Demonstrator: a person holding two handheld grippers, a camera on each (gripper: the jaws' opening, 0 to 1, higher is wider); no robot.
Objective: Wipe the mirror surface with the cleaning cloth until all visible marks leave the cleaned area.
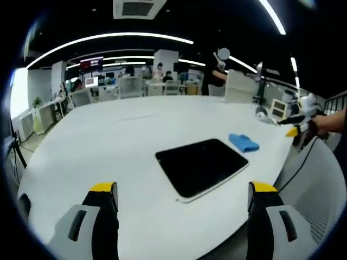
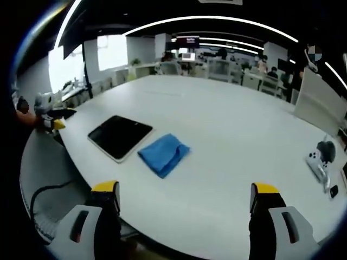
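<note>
Opening stage of a mirror-cleaning job, judged from a cloth untouched and no wiping begun. One dark, light-rimmed mirror (image 1: 201, 166) lying flat on the white table (image 1: 108, 141), near its front edge; one folded blue cleaning cloth (image 2: 164, 154) just beside the mirror, apart from it by a narrow strip of tabletop. Left gripper (image 1: 183, 201) held short of the mirror, jaws spread wide, holding nothing. Right gripper (image 2: 184, 201) poised short of the cloth, jaws likewise wide apart and empty. Next move, by the look of it: right gripper down onto the cloth, jaws closing on a fold, then across to the mirror beside it. Marks on the glass too faint to make out. Also on the table, well away from the mirror: one white game controller (image 2: 317, 162).
</note>
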